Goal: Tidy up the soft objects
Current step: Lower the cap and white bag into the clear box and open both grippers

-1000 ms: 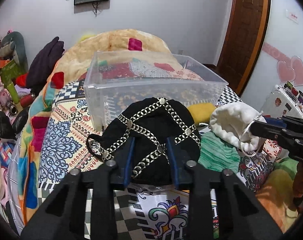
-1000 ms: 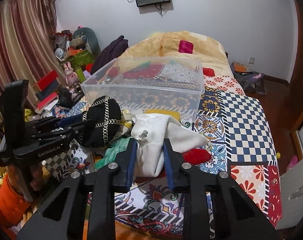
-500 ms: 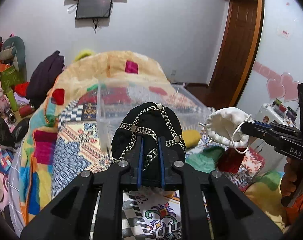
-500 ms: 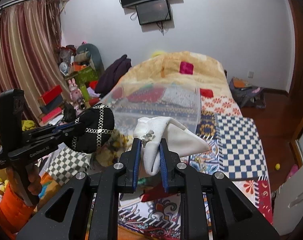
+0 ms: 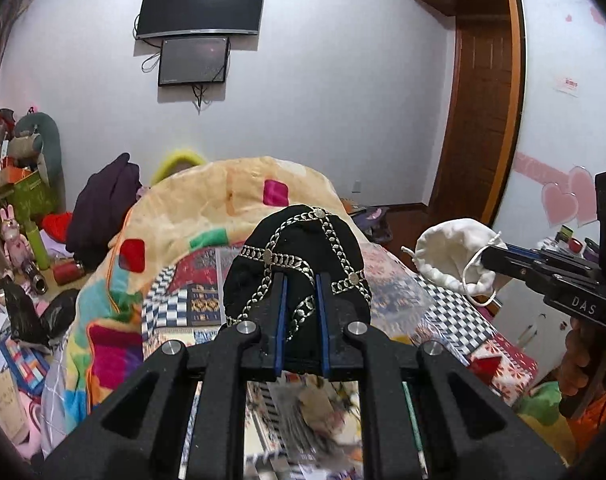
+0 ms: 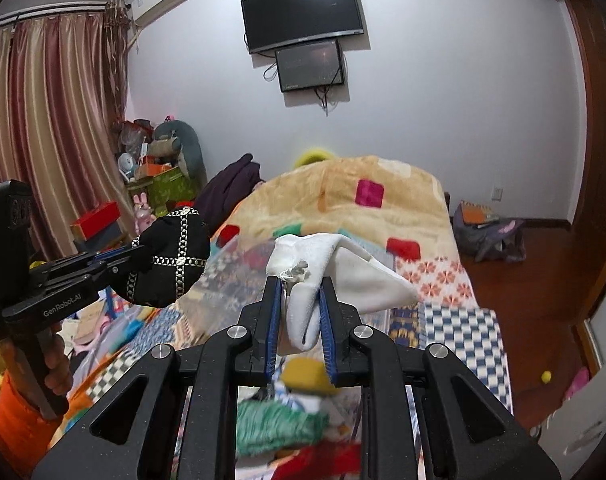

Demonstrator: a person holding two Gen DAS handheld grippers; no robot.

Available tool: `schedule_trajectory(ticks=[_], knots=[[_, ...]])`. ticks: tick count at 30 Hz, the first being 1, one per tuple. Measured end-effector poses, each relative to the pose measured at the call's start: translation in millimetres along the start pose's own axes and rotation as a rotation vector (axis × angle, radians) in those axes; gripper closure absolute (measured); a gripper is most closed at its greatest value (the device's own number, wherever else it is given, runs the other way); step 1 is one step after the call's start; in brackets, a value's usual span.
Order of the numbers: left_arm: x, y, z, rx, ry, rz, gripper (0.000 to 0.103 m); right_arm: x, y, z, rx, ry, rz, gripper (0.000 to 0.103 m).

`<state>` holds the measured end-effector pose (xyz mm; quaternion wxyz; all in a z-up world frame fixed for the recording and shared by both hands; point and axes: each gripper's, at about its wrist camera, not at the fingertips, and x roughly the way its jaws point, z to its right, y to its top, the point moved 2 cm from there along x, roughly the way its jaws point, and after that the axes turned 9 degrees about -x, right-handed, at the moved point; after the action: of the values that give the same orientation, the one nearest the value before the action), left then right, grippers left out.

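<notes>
Two grippers are raised above the bed (image 5: pixel 175 240), each with something soft pinched in its fingers. The left gripper (image 5: pixel 299 292) has its fingers clenched on a black cap (image 5: pixel 299 240) crossed with silver chain trim; the cap bulges up and out past the fingertips, clear of the bedding. In the right wrist view the same cap (image 6: pixel 171 260) hangs at the end of the left gripper (image 6: pixel 119 260), off to the left and above the edge of the bed.

The right gripper (image 6: pixel 301 296) grips a white pouch (image 6: pixel 343 268) near its gathered mouth, with the body of the pouch flopping to the right of the fingers. From the left wrist view the pouch (image 5: pixel 451 252) shows as a rounded white bag with a drawstring, held at the tip of the right gripper (image 5: pixel 499 258) and well apart from the cap.

Below the right gripper, blurred, lie a yellow item (image 6: pixel 303 376), a green cloth (image 6: pixel 279 424) and something red (image 6: pixel 323 460) on the patterned cover. A beige blanket (image 6: pixel 343 208) with coloured squares is heaped at the far end of the bed. Two screens (image 5: pixel 201 4) hang on the wall beyond.
</notes>
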<state>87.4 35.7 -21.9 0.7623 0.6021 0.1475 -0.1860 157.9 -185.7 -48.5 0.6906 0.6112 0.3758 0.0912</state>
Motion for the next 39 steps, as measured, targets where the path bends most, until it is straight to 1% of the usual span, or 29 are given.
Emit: schedule_trajectory(ticks=[3,5,10,14,21,24,27,29,31,33,35,36,37,38,39], knots=[[13,9,-3,0.010,0.011,-0.002,0.091,13,6,3,-0.006,0.002,0.000,0.086],[23,13,-4,0.023,0.023,-0.006,0.091,25,9,6,-0.016,0.010,-0.017,0.086],[53,16,-7,0.033,0.016,-0.054,0.091,52,10,11,-0.042,0.023,-0.069,0.086],[84,15,-9,0.028,0.008,-0.115,0.091,75,4,16,-0.054,0.024,-0.130,0.086],[135,-4,-13,0.043,0.021,-0.242,0.091,109,-14,29,-0.060,0.038,-0.251,0.086],[151,-12,-13,0.050,0.024,-0.294,0.091,119,-18,29,-0.073,0.045,-0.295,0.086],[160,-18,-12,0.061,0.025,-0.323,0.090,124,-20,26,-0.089,0.058,-0.323,0.086],[162,-21,-10,0.065,0.023,-0.335,0.090,126,-22,24,-0.098,0.068,-0.342,0.084],[163,-23,-8,0.066,0.021,-0.344,0.089,129,-22,23,-0.102,0.071,-0.355,0.084],[163,-24,-7,0.069,0.024,-0.350,0.085,130,-24,22,-0.098,0.087,-0.372,0.081],[162,-24,-6,0.075,0.029,-0.350,0.084,132,-24,22,-0.099,0.088,-0.382,0.079],[161,-23,-6,0.077,0.032,-0.347,0.081,131,-24,22,-0.100,0.088,-0.383,0.078],[160,-22,-6,0.076,0.031,-0.343,0.079,130,-23,22,-0.099,0.089,-0.381,0.072],[157,-21,-6,0.072,0.029,-0.338,0.075,128,-22,22,-0.095,0.090,-0.375,0.066],[154,-20,-6,0.068,0.026,-0.331,0.070,125,-20,22,-0.092,0.089,-0.365,0.062]])
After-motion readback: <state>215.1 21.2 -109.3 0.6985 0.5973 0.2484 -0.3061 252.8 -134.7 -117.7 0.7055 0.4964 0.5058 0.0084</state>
